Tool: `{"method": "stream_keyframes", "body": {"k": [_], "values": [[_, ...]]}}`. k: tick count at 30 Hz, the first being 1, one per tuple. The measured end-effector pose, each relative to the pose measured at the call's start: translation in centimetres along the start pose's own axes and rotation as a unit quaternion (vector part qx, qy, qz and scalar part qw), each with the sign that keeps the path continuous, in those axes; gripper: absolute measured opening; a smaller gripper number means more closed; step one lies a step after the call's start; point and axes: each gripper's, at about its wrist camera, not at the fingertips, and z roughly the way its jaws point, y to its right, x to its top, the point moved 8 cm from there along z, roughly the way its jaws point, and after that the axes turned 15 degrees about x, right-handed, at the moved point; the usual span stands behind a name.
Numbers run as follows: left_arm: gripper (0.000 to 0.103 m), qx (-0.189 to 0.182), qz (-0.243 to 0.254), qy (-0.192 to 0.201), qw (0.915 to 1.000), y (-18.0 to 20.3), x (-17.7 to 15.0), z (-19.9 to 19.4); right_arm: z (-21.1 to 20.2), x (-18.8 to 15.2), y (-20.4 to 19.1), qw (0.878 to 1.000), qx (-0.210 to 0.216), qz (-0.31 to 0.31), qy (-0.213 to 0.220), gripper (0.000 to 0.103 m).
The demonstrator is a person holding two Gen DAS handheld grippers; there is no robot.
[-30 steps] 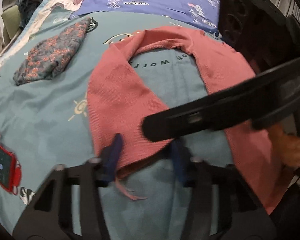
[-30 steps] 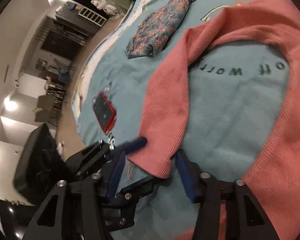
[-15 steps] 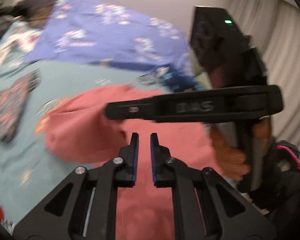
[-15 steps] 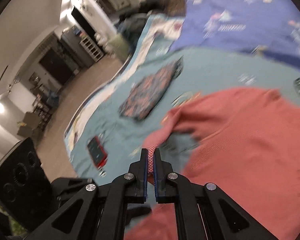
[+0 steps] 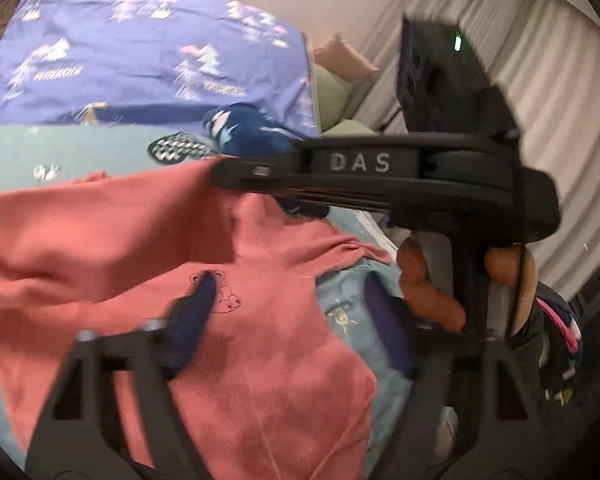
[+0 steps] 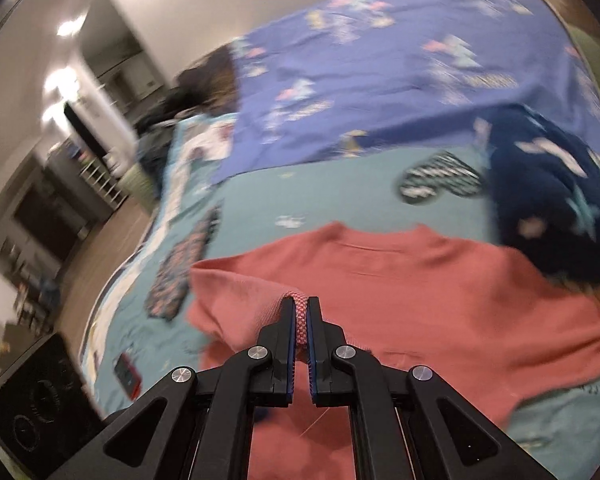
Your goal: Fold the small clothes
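On the teal printed bedspread [image 6: 332, 200] lies the salmon-pink knitted sweater [image 6: 440, 280], spread across the near half of the bed with its far edge straight and one part of it drawn up off the rest; the right gripper [image 6: 300, 312] has its two blue-lined fingers pressed together on a folded pinch of that pink knit, which shows between the pads as a narrow woven strip, so the cloth hangs from it and drapes down to the left; the left gripper [image 5: 292, 320] stands with its jaws wide, having just been opening, and nothing is caught between them: through the gap I see the sweater's front with a small outlined bear motif, and a patch of bedspread; from the left wrist view the right gripper crosses the scene as a black bar, a bare hand [image 5: 432, 296] wrapped round its handle; beyond the sweater, at the head of the bed, a purple-blue sheet printed with pale trees [image 6: 400, 80] covers the far part, and a dark navy garment with pale patches [image 6: 548, 200] sits at the sweater's far right corner, touching it; a dark flowered cloth [image 6: 184, 264] lies flat to the left, just beside the sweater; a red-cased phone [image 6: 127, 374] rests near the bed's left edge; pale curtains [image 5: 540, 100] hang to the right.
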Motion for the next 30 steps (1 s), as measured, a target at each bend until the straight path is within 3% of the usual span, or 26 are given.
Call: {"method": "stream_keyframes", "body": {"k": [5,9,13,15,19,21,24,26,30], "values": [[0.083,0.037,-0.032,-0.030,0.9984,-1.9,-1.2,0.6,0.8,-1.4,8.5,0.996,-0.029,0.078,-0.012,0.004],[0.086,0.106,-0.065,0.000,0.9922,-6.4,-1.3,-2.0,1.2,-2.4,12.1,0.994,-0.035,0.104,-0.012,0.007],[0.102,0.171,-0.144,0.053,0.9733,-11.4,-0.5,-6.0,1.8,-3.2,13.5,0.992,-0.031,0.119,-0.018,0.007],[0.102,0.188,-0.161,0.069,0.9664,-12.6,0.2,-7.0,1.9,-3.6,13.7,0.992,-0.041,0.116,-0.020,0.007],[0.102,0.217,-0.134,0.080,0.9637,-12.6,1.0,-6.8,0.8,-4.2,14.1,0.991,-0.063,0.114,-0.012,0.009],[0.102,0.216,-0.118,0.070,0.9666,-12.2,0.8,-6.1,-0.7,-4.9,13.1,0.993,-0.066,0.102,-0.004,0.012],[0.102,0.206,-0.099,0.050,0.9722,-11.0,0.2,-4.4,-1.9,-6.8,10.4,0.994,-0.018,0.102,-0.019,0.025],[0.102,0.202,-0.088,0.043,0.9746,-10.5,-0.1,-3.6,-1.8,-9.0,8.3,0.991,0.038,0.123,-0.045,0.057],[0.102,0.201,-0.077,0.035,0.9759,-9.4,-0.7,-2.5,1.6,-11.4,7.4,0.984,0.044,0.145,-0.099,0.062]]}}
